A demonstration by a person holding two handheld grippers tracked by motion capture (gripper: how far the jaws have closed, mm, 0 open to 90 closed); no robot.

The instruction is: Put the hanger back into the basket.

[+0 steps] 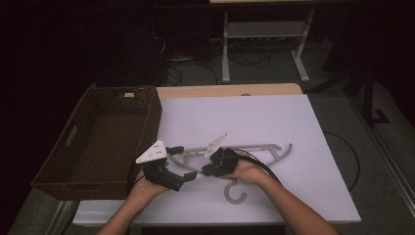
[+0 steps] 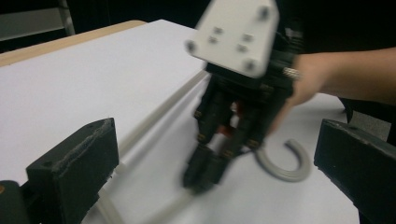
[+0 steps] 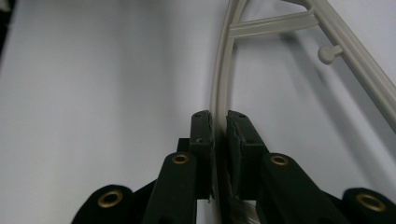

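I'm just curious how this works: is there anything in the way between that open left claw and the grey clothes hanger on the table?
Nothing visible. The left gripper stands open right at the hanger, on bare white tabletop. The right gripper already has the hanger's curved arm between its jaws.

Black tongs, grey three-cornered plates

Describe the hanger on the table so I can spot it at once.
Start at the white sheet covering the table, right of the brown wicker basket. Near its front edge lies a pale grey plastic hanger, flat, its hook curling toward the person. It is the one thin, curved thing there, and the right claw is shut on its arm.
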